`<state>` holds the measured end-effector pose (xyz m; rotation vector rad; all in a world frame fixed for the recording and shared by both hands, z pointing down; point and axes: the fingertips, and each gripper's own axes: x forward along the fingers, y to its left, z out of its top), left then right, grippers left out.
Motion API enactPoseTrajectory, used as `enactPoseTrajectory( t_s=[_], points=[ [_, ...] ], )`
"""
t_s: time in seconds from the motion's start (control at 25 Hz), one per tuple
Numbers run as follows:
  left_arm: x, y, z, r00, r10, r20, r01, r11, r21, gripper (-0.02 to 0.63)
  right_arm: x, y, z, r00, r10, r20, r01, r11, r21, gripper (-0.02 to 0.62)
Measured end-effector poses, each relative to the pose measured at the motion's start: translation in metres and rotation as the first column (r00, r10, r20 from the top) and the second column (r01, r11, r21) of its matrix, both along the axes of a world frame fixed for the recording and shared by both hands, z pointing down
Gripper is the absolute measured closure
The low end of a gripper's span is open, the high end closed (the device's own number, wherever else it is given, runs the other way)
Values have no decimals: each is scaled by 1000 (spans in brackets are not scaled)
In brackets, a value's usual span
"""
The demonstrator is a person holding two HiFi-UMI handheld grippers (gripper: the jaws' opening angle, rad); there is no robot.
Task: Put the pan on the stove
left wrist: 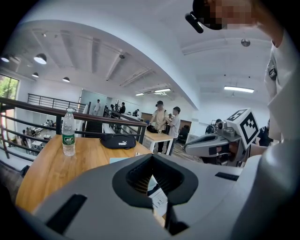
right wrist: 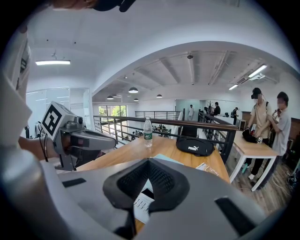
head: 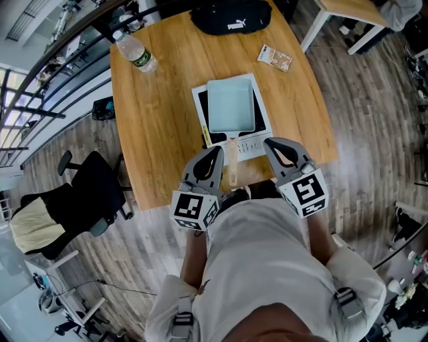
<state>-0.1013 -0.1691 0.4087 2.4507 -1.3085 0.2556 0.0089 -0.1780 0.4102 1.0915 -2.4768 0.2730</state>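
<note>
Pan (head: 231,105), pale blue and square, is sitting on the stove (head: 264,127), covering most of its top. The stove is lying near the middle of the near edge of the table (head: 154,133), with its control strip facing the person. The pan's wooden handle (head: 233,160) is sticking out over that strip toward the near edge.

Left gripper (head: 215,152) is hovering just left of the handle at the near edge, jaws pressed together with nothing between them. Right gripper (head: 271,143) is hovering just right of the handle over the stove's near right corner, jaws also pressed together and empty. Neither is touching the pan. Both are pointing away from the person, tilted slightly down.

Bottle (head: 136,52) is lying near the far left corner. Black bag (head: 231,17) is resting at the middle of the far edge. Small packet (head: 275,58) is lying toward the far right, well apart from the stove. Two people (right wrist: 269,122) are standing by another table in the background.
</note>
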Motion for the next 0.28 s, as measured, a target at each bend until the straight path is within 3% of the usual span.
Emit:
enactPoseTrajectory(
  t_s=[0.28],
  points=[
    [3, 3, 0, 1000, 16, -20, -16, 1000, -4, 588, 1, 2, 2, 1000, 0, -4, 0, 1000, -5, 575]
  ],
)
